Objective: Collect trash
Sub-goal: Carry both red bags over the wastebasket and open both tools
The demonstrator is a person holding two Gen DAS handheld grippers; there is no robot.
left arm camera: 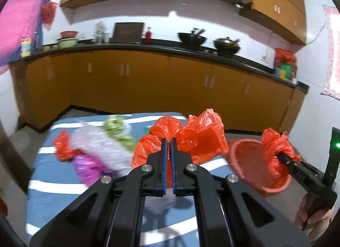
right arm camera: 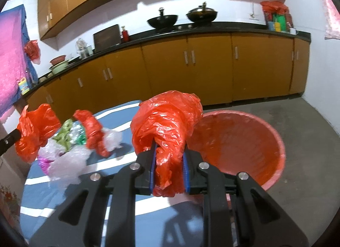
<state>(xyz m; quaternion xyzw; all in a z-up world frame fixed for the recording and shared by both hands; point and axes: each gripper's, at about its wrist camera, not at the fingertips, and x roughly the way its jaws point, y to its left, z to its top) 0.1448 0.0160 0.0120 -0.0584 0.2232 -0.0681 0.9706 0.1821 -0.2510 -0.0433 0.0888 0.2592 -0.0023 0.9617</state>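
Red bag [right arm camera: 167, 134] hides the right gripper's [right arm camera: 169, 168] fingers' [right arm camera: 153, 162] tips.

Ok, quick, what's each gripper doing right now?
Left gripper: closed, pinching a thin piece of a red plastic bag.
Right gripper: closed on another bunched red bag.

The wrappers [left arm camera: 99, 151] on the table [left arm camera: 53, 194] are smeared by motion blur. A red bag [right arm camera: 167, 136] hides part of the basin's [right arm camera: 244, 143] rim.
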